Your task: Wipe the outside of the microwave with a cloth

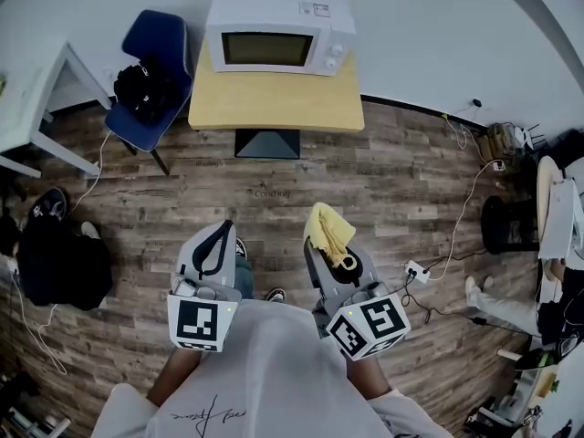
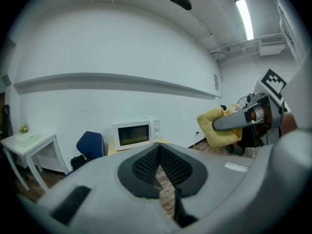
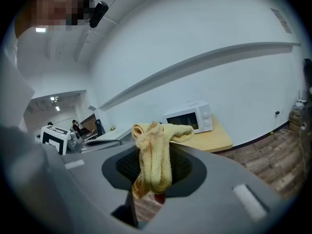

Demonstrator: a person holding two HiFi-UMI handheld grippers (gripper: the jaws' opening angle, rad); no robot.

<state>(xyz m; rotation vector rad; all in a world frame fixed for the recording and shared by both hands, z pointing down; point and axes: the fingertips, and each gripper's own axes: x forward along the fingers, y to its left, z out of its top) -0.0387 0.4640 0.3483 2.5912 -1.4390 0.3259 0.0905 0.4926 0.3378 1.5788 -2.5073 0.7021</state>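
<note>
Nearest to you, the left gripper (image 2: 159,152) has its jaws pressed together with nothing between them, so it carries nothing. Just to its right, the right gripper (image 3: 157,152) has its jaws clamped on the yellow cloth (image 1: 328,229). The cloth is bunched up, it stands above the jaw tips and one end hangs down in front of them. Both grippers are held close to your body, above the wooden floor (image 1: 401,181), and a wide part of this floor lies between you and the work. Beyond it stands the small table (image 1: 274,106), and on its far part, against the white wall, sits the microwave (image 1: 278,35) with its door shut and facing you. To the left of the table there is a blue chair (image 1: 151,67), apart from your path. I judge that the cloth is picked up and the wiping is not yet begun; the step in hand is the approach. The next move asks you to walk forward to the table, raise the right gripper and bring the loose part of the cloth flat against an outer face, perhaps the top or the door. The left gripper can stay out of the way.
</note>
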